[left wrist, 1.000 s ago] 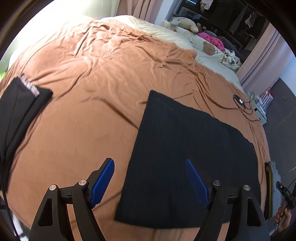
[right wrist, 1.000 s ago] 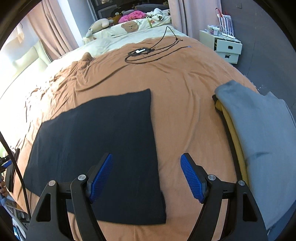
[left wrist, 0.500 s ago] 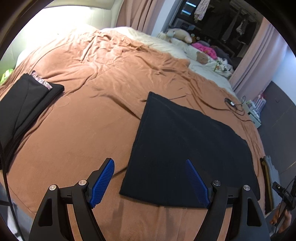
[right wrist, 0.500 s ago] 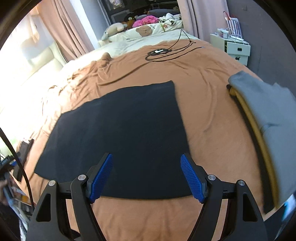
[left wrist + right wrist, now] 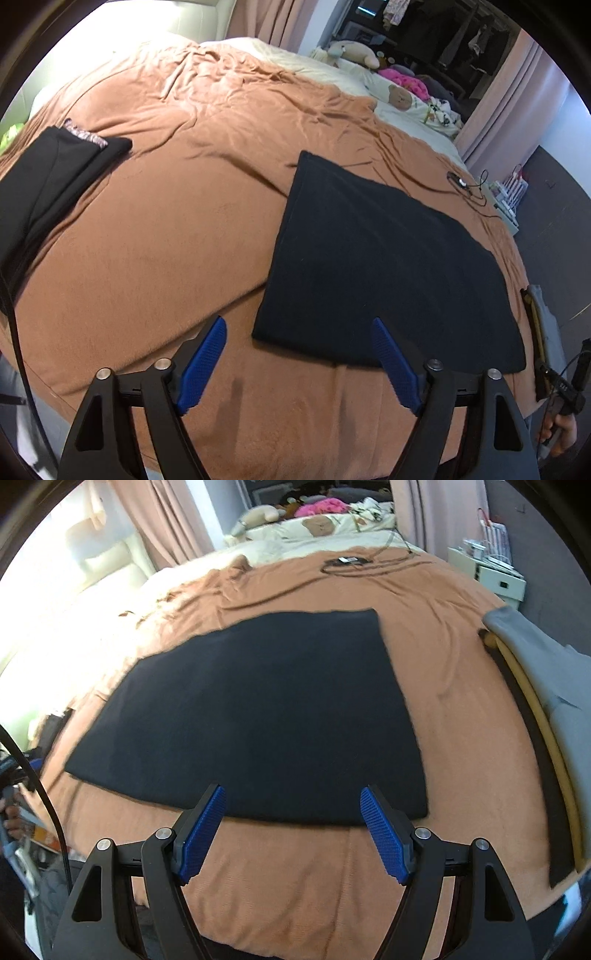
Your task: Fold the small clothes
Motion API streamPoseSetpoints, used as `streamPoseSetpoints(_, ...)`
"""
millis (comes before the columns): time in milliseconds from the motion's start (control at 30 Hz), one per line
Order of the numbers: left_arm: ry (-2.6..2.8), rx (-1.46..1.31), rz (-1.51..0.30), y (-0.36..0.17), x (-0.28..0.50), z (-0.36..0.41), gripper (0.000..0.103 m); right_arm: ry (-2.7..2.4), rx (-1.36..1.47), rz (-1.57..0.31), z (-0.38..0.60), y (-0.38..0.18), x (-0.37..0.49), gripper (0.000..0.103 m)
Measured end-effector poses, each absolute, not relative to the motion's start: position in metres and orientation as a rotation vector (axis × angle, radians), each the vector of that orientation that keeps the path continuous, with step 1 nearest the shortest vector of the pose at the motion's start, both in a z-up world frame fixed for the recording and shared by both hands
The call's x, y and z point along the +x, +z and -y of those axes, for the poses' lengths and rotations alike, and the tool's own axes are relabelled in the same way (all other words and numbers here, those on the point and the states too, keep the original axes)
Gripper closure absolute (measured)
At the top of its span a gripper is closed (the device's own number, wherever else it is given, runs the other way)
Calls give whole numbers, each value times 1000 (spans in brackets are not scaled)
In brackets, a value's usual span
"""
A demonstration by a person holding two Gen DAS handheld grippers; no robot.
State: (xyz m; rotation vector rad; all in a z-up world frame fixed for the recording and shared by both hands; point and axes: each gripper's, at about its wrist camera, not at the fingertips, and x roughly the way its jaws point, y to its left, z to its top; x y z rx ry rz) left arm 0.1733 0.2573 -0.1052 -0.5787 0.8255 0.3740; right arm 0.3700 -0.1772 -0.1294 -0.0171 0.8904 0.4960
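Note:
A dark navy cloth [image 5: 376, 266] lies flat as a rectangle on the orange-brown bedspread [image 5: 177, 236]; it also shows in the right wrist view [image 5: 258, 716]. My left gripper [image 5: 299, 362] is open and empty, above the bedspread just short of the cloth's near left corner. My right gripper [image 5: 293, 829] is open and empty, hovering over the cloth's near edge towards its right corner. Neither gripper touches the cloth.
A folded black garment [image 5: 44, 192] lies at the far left of the bed. A stack of folded grey, yellow and black clothes [image 5: 535, 709] sits at the right edge. A black cable with a small device [image 5: 347, 561] lies beyond the cloth. Pillows and plush toys [image 5: 399, 96] are at the bed's head.
Both grippers have pulled back and up from the navy cloth, which now lies farther ahead with more bedspread in front of it. Both stayed open.

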Motion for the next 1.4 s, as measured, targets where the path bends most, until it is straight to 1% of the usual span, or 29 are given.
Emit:
streamPoseSetpoints(33,370,-580,-826,-107,173,-257,12,478,-10,-902,180,-132,372,29)
streamPoseSetpoints(67,364,-586,-824,-107,172,-257,10,468,3,-917,180,-134,375,29)
streamPoseSetpoints(133,352,-607,-819,-107,172,-259,0,453,35,-957,184,-138,380,29)
streamPoseSetpoints(367,378,-591,-860,-106,176,-260,0,385,66,-954,201,-143,381,29)
streamPoseSetpoints(567,372,-584,-844,-106,177,-254,0,368,246,-1009,232,-159,373,29)
streamPoseSetpoints(700,355,-583,-882,-115,180,-248,0,384,305,-1024,244,-164,375,29)
streamPoseSetpoints(733,353,-581,-885,-116,180,-247,0,387,320,-1028,246,-165,377,37)
streamPoseSetpoints(767,348,-579,-886,-117,180,-246,0,390,341,-1037,247,-168,380,49)
streamPoseSetpoints(800,347,-578,-883,-117,180,-245,0,395,365,-1047,249,-171,384,53)
streamPoseSetpoints(867,360,-566,-879,-116,180,-244,0,397,423,-1059,253,-178,396,58)
streamPoseSetpoints(1000,379,-573,-854,-113,177,-245,0,399,508,-1052,259,-188,407,61)
streamPoseSetpoints(1033,369,-587,-856,-114,177,-245,0,397,528,-1052,261,-191,410,66)
streamPoseSetpoints(1100,348,-616,-858,-116,178,-246,0,382,567,-1050,263,-197,416,81)
streamPoseSetpoints(1133,327,-645,-851,-118,178,-246,0,378,580,-1049,264,-198,416,90)
streamPoseSetpoints(1167,320,-670,-847,-120,178,-247,0,376,605,-1040,268,-201,416,97)
streamPoseSetpoints(1267,328,-728,-841,-126,179,-251,0,388,642,-982,276,-198,408,100)
streamPoseSetpoints(1400,314,-822,-820,-135,180,-254,1,371,657,-946,286,-197,400,102)
